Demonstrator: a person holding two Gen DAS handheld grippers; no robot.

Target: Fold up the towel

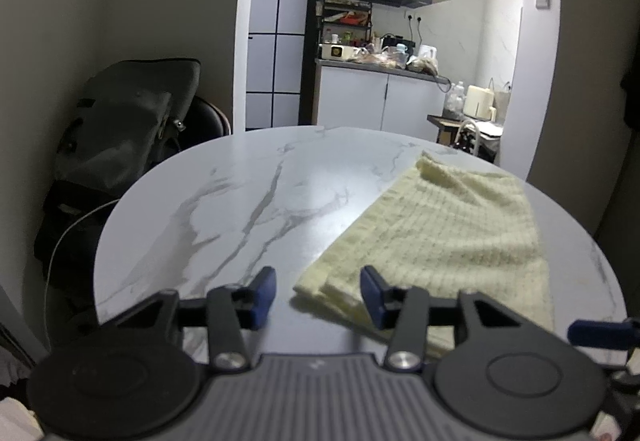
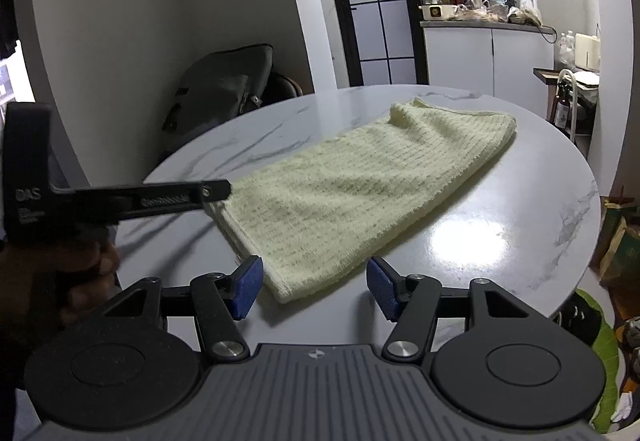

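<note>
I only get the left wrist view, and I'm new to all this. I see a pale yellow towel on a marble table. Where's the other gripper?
Observer: The right gripper is open at the towel's near right corner.
Operator: Is the towel's far end neat?
Observer: Its far right edge is a rounded fold; the far left corner is bunched.
Operator: Anything beyond the table's right side?
Observer: A green bag stands beside the marble table.

One towel, one table, two tongs.
</note>
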